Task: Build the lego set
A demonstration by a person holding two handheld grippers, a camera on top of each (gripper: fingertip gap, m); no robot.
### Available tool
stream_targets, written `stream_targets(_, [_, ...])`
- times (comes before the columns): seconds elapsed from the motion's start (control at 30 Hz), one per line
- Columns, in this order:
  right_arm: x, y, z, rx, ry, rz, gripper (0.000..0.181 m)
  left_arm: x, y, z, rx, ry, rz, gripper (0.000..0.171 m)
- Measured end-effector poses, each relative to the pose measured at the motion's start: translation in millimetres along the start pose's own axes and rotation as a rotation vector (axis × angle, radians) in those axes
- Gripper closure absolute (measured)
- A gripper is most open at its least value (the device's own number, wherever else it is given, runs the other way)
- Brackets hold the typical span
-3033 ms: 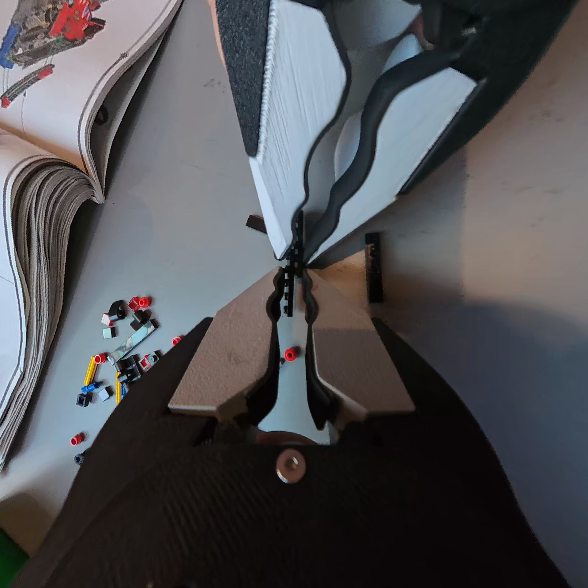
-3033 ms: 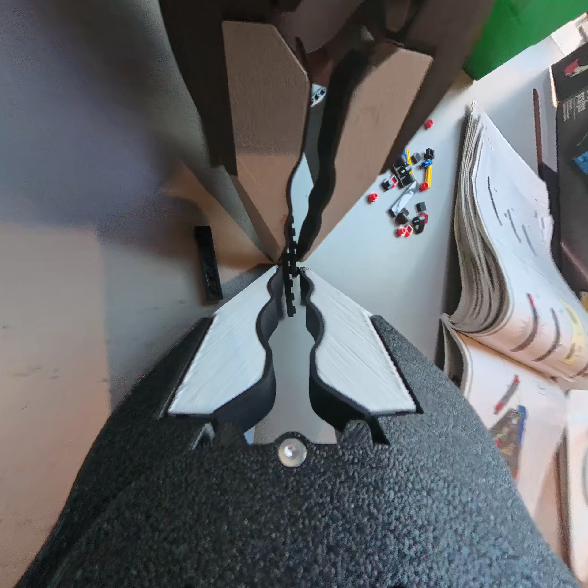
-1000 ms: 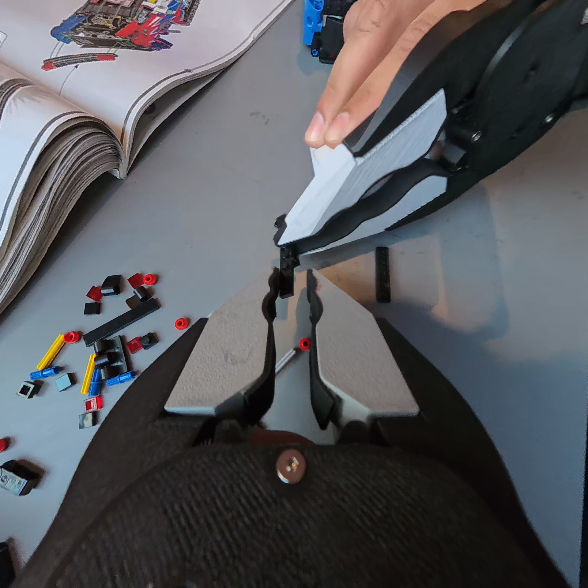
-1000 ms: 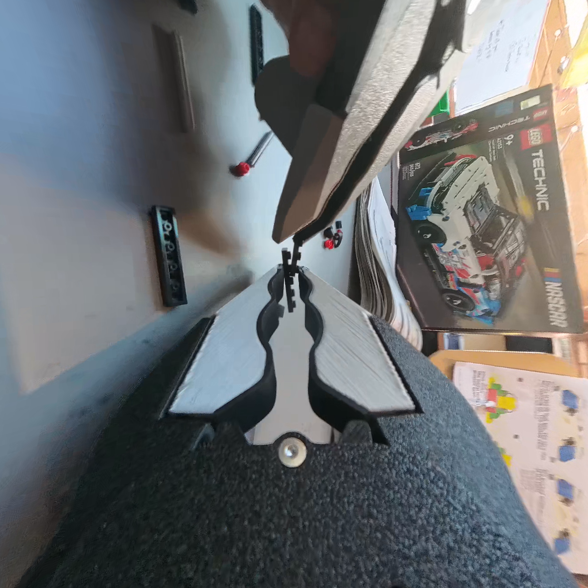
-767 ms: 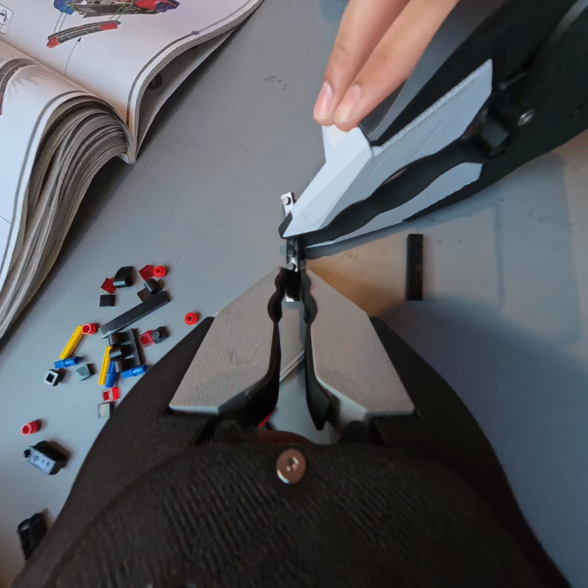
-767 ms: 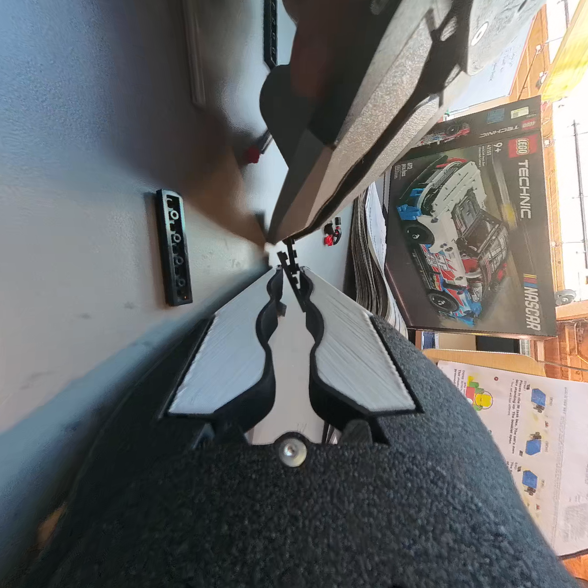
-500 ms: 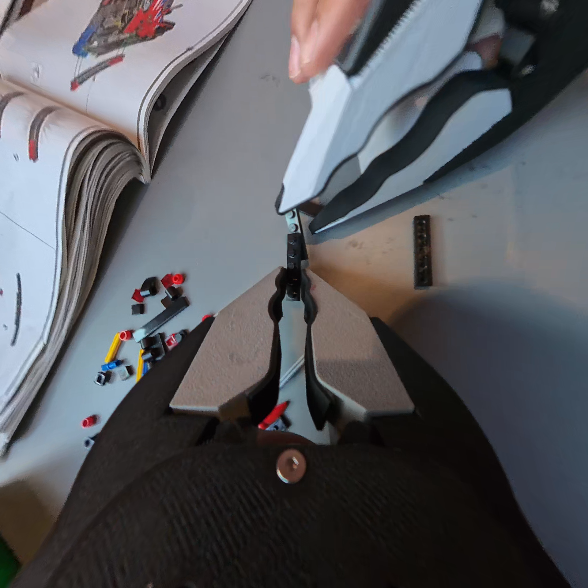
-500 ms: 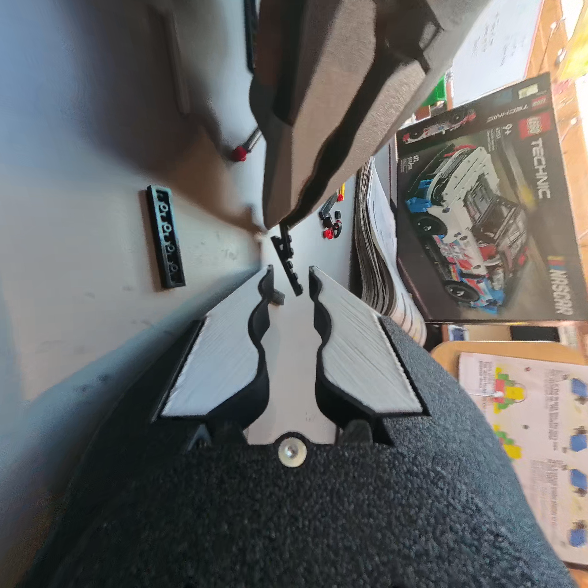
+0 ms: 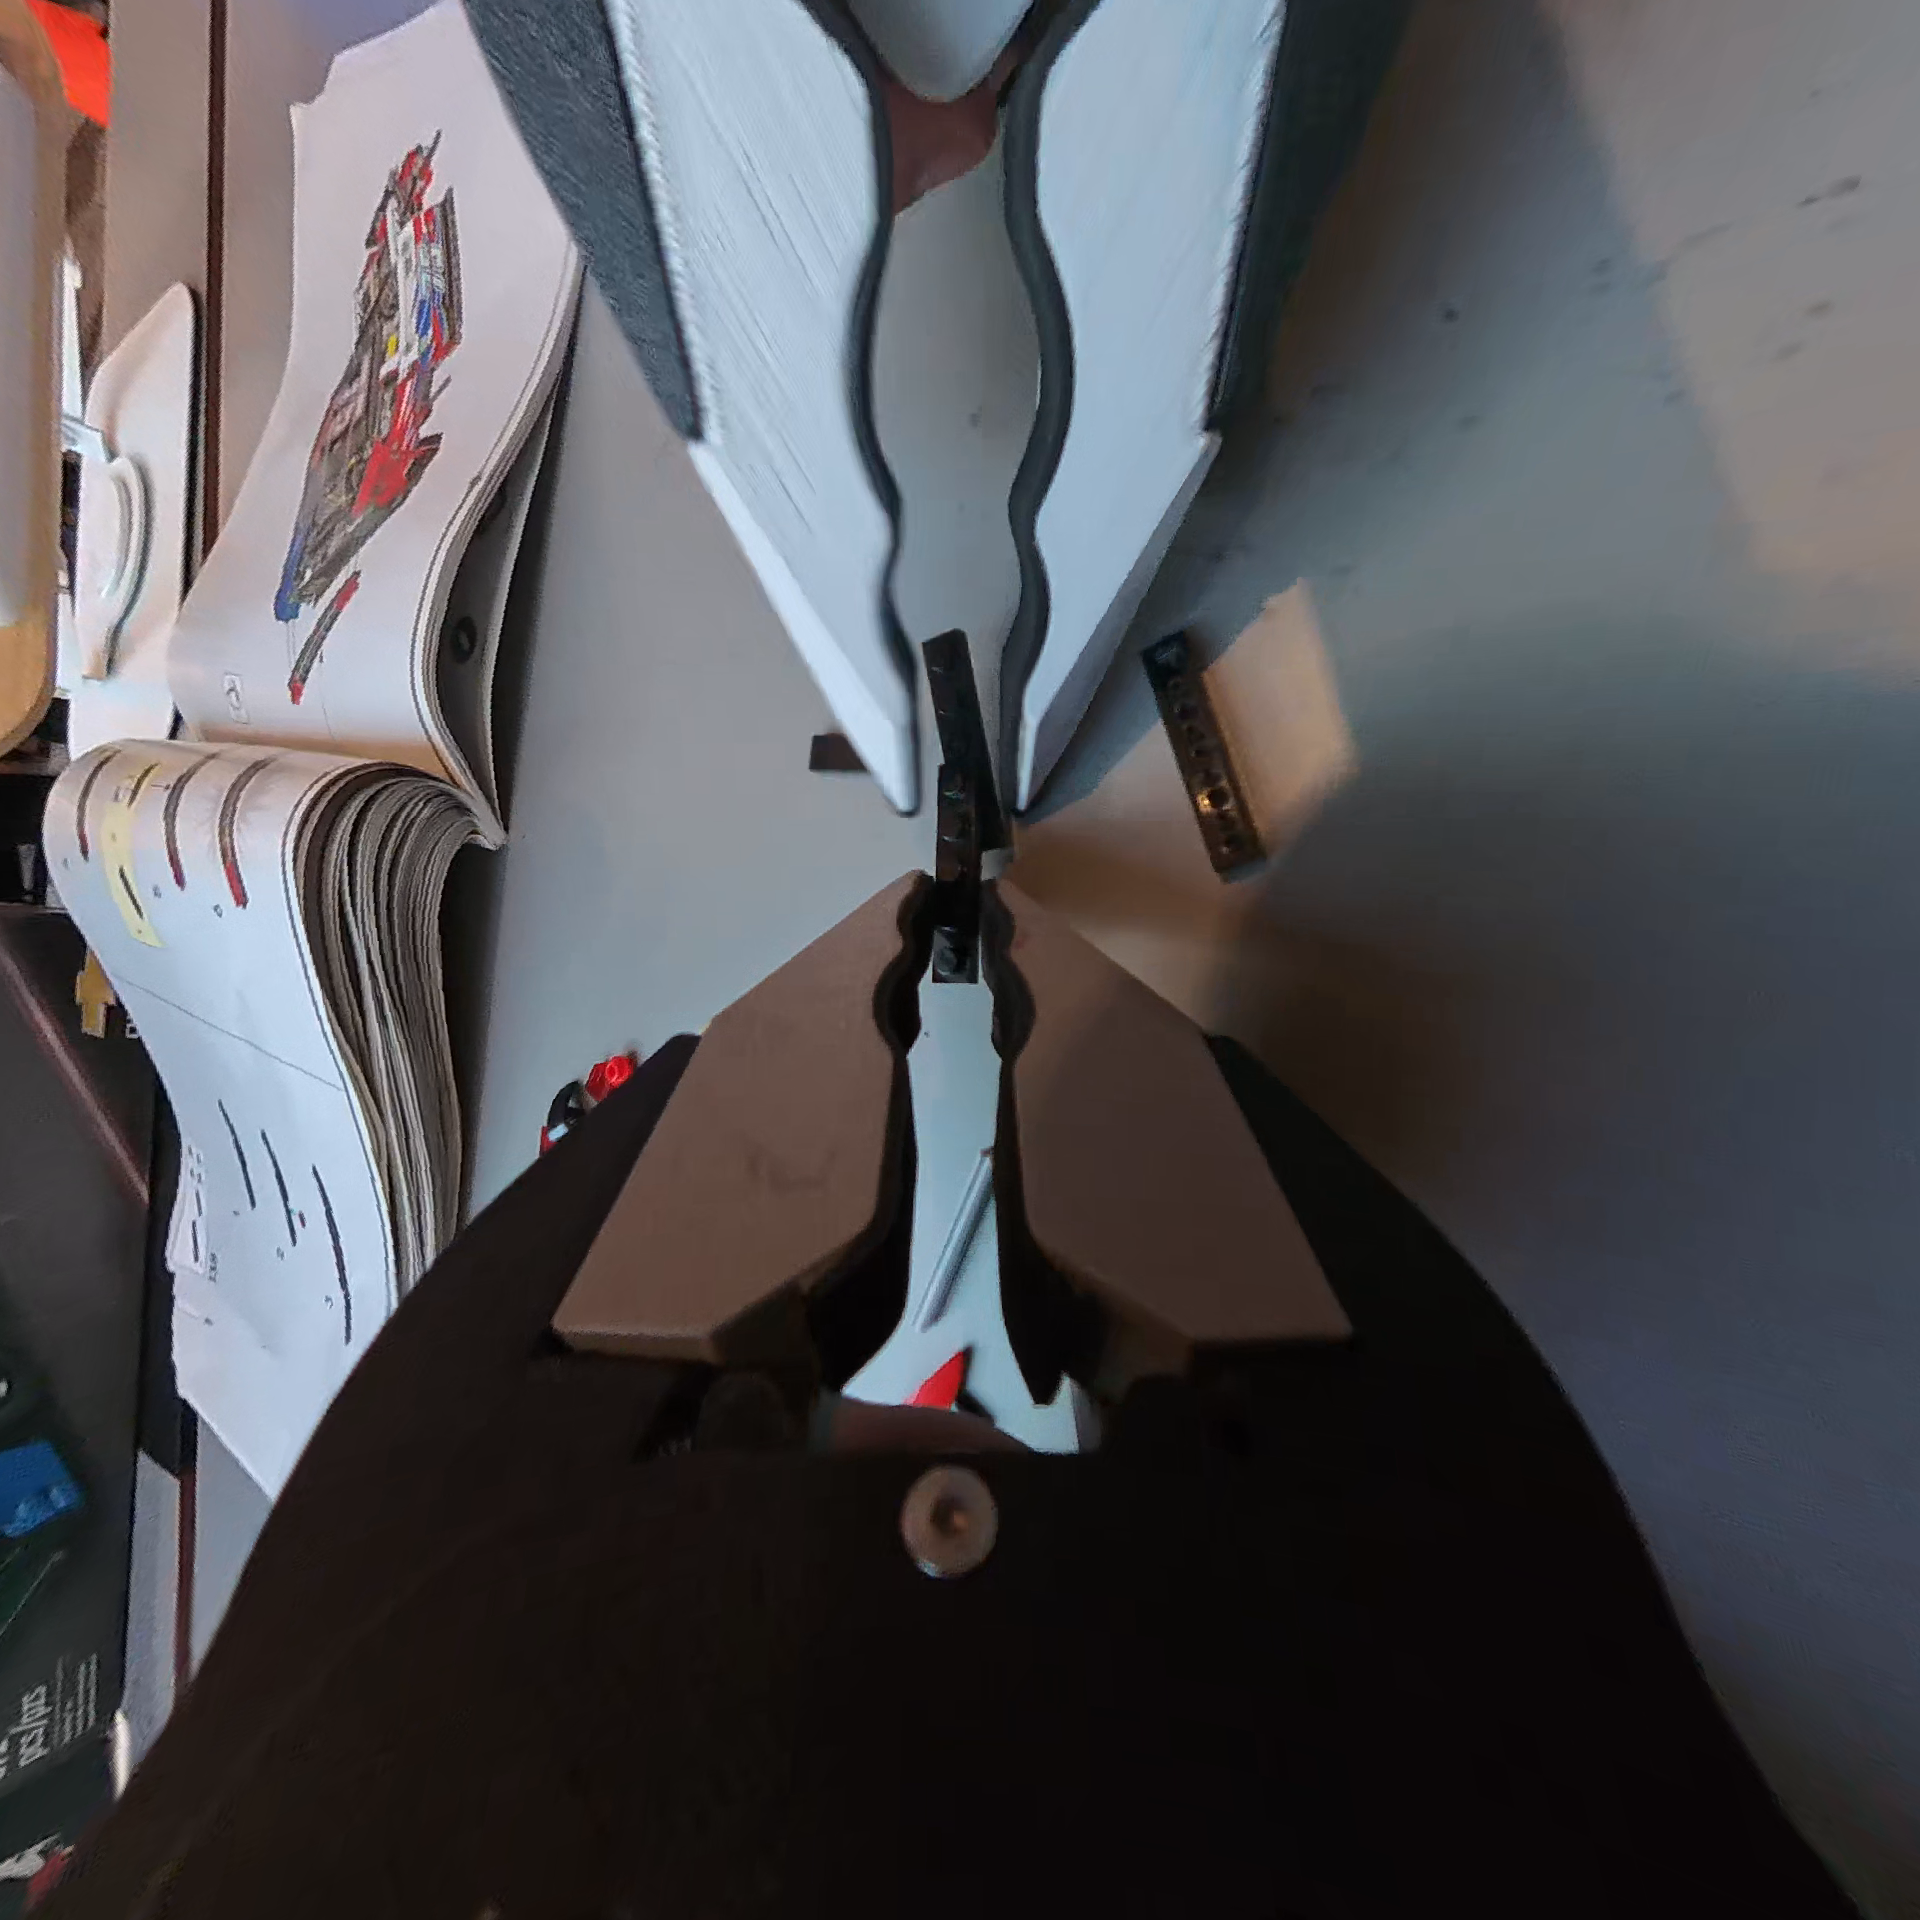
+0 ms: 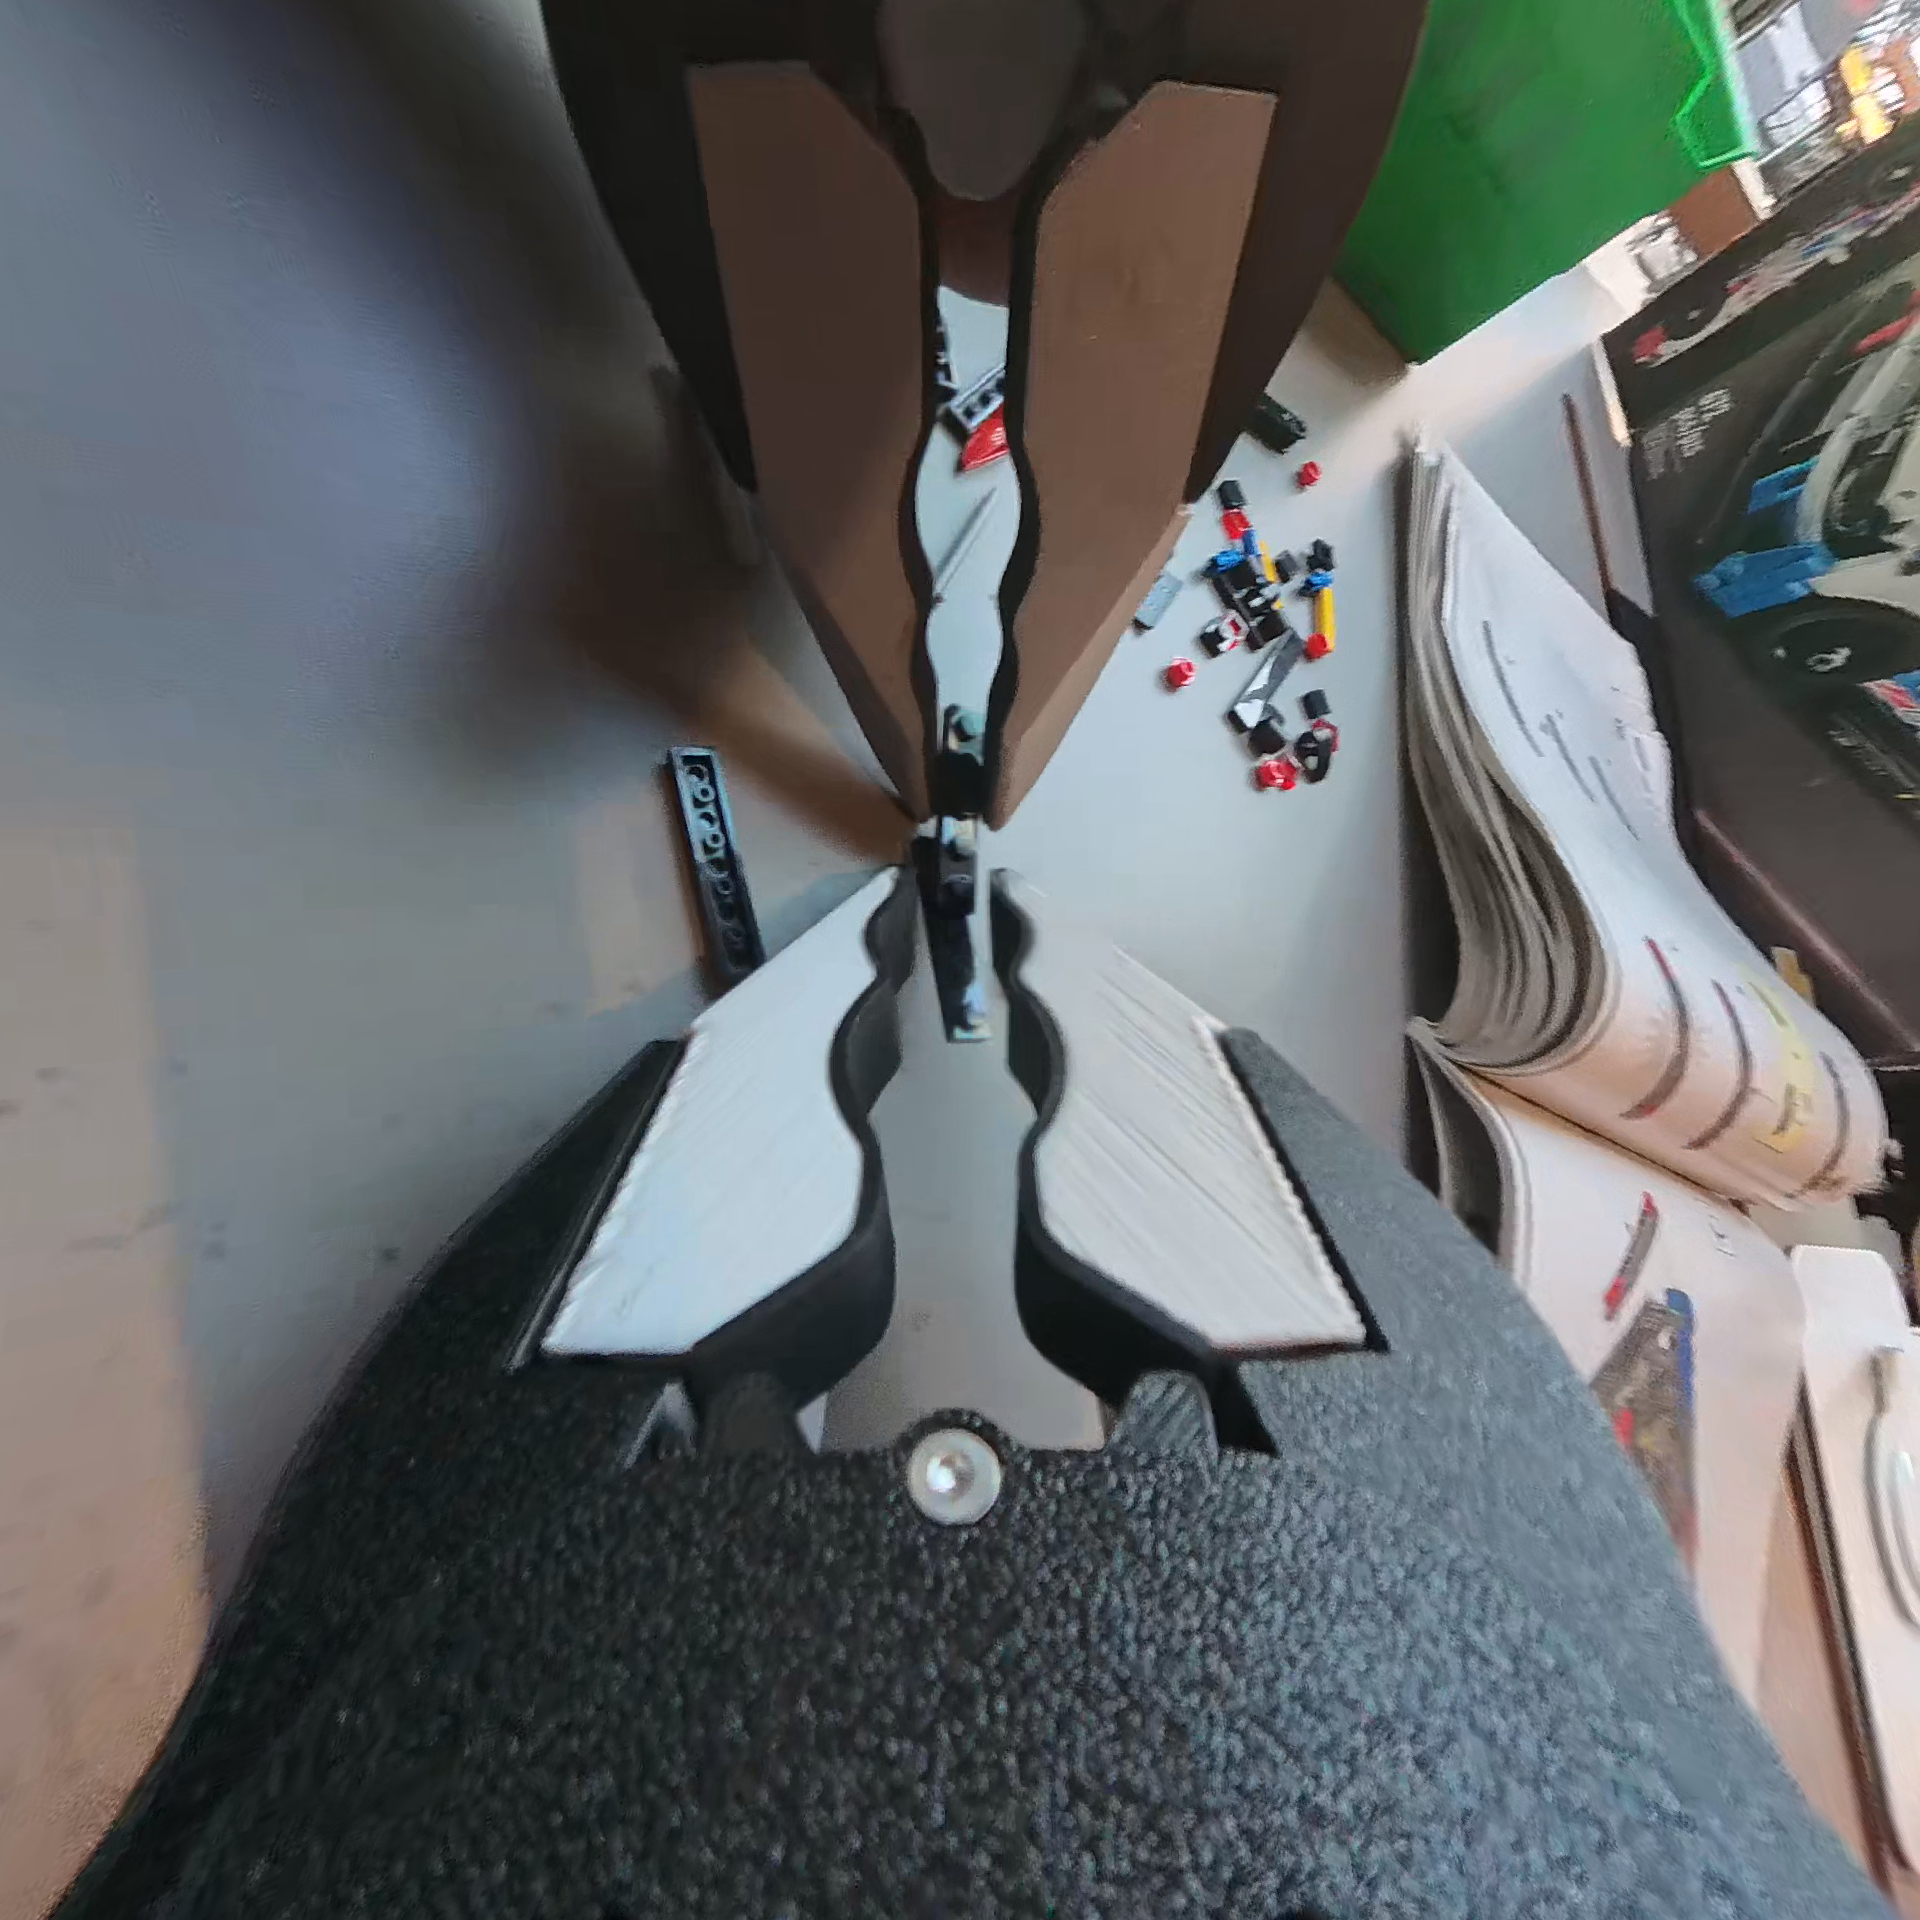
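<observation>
My left gripper [image 9: 956,899], with brown fingers, is shut on the near end of a thin black lego assembly [image 9: 958,831] and holds it above the grey table. The assembly looks like two narrow black pieces overlapping end to end. My right gripper [image 10: 945,883], with white fingers, faces it tip to tip. Its jaws stand slightly apart around the other end of the assembly [image 10: 954,956], with a gap showing on each side. The right gripper also shows at the top of the left wrist view [image 9: 961,805], and the left gripper at the top of the right wrist view [image 10: 956,816].
A black beam with holes [image 9: 1205,753] lies on the table beside the grippers. An open instruction booklet [image 9: 343,727] lies to one side, with several small loose pieces [image 10: 1268,644] near it. A grey axle [image 9: 961,1236] lies under the left gripper. The set's box [image 10: 1787,520] and a green bin [image 10: 1507,156] stand beyond. The tips of both grippers are at nearly the same place.
My left gripper has shut on the black assembly and my right gripper has let it go. The right gripper swung round to face the left one, its jaws now narrower around the piece.
</observation>
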State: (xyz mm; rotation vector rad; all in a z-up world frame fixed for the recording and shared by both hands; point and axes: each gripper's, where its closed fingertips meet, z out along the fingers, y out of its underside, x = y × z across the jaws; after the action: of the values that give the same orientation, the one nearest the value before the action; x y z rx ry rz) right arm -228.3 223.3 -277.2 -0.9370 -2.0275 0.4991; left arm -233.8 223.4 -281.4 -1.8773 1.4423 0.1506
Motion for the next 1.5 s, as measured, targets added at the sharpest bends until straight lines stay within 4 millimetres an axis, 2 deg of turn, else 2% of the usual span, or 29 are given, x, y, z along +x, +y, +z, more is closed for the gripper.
stream_targets(0.3, [-1.3, 2.3, 0.2, -0.019, -0.03, 0.089, 0.172, 4.7, -4.8, -2.0, 0.034, 0.09, -0.166, 0.157])
stream_targets(0.4, [-1.4, 2.8, 0.3, -0.021, -0.042, 0.113, 0.172, 0.5, -5.4, -0.2, 0.04, 0.094, -0.24, 0.166])
stream_targets(0.5, [-1.4, 3.3, 0.4, -0.024, -0.046, 0.126, 0.173, 4.3, -8.2, 4.0, 0.046, 0.127, -0.293, 0.166])
stream_targets(0.7, [-1.5, 3.5, 0.6, -0.028, -0.048, 0.145, 0.173, 4.5, -7.7, 3.4, 0.034, 0.111, -0.282, 0.166])
stream_targets(0.87, [-0.6, 2.0, -1.5, -0.013, -0.003, 0.073, 0.171, 3.9, -7.9, 4.2, 0.061, 0.139, -0.307, 0.166])
stream_targets(1.07, [5.8, -1.3, -11.7, 0.041, -0.043, 0.171, 0.166, 2.1, -8.1, 5.8, 0.05, 0.129, -0.293, 0.166])
stream_targets(1.2, [1.2, 0.0, -11.2, 0.011, -0.057, 0.137, 0.167, 1.8, -8.6, 5.9, 0.05, 0.119, -0.234, 0.166])
stream_targets(1.3, [8.9, 2.8, -14.7, -0.004, -0.031, 0.132, 0.168, 0.7, -6.9, 5.5, 0.041, 0.132, -0.218, 0.166])
stream_targets(1.4, [18.9, -3.2, -25.7, 0.043, -0.025, 0.197, 0.171, -4.6, -2.1, 1.1, 0.029, 0.128, -0.201, 0.166])
stream_targets(1.5, [18.6, -7.1, -28.0, 0.06, -0.046, 0.222, 0.171, -5.4, -9.5, -3.7, 0.067, 0.139, -0.199, 0.166])
